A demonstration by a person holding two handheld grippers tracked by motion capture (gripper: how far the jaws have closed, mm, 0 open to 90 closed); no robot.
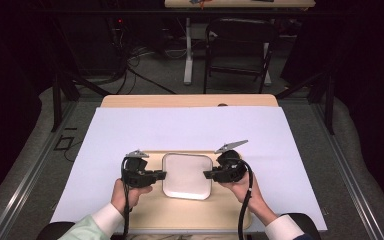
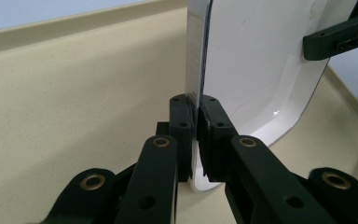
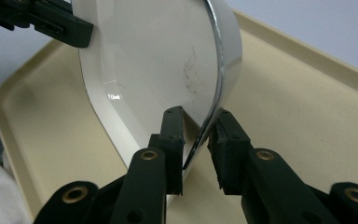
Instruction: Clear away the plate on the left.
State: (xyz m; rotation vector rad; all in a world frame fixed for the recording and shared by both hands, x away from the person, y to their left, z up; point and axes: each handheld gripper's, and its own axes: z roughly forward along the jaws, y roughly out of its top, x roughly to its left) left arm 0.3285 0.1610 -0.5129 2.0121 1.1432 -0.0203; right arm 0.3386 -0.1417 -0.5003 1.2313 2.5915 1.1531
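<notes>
A white square plate (image 1: 187, 176) with rounded corners sits over a beige tray (image 1: 147, 212) at the table's near edge. My left gripper (image 1: 163, 175) is shut on the plate's left rim. In the left gripper view the two pads (image 2: 182, 126) pinch the thin rim of the plate (image 2: 256, 70) above the tray (image 2: 74, 93). My right gripper (image 1: 207, 175) holds the opposite rim. In the right gripper view its fingers (image 3: 173, 128) straddle the edge of the plate (image 3: 158, 60) over the tray (image 3: 298, 93). Whether the plate rests on the tray or hangs just above it I cannot tell.
A large white sheet (image 1: 190, 125) covers the wooden table (image 1: 190, 100). A dark chair (image 1: 240, 45) and a table leg (image 1: 188, 55) stand on the floor beyond the far edge. Black stands flank the table on both sides.
</notes>
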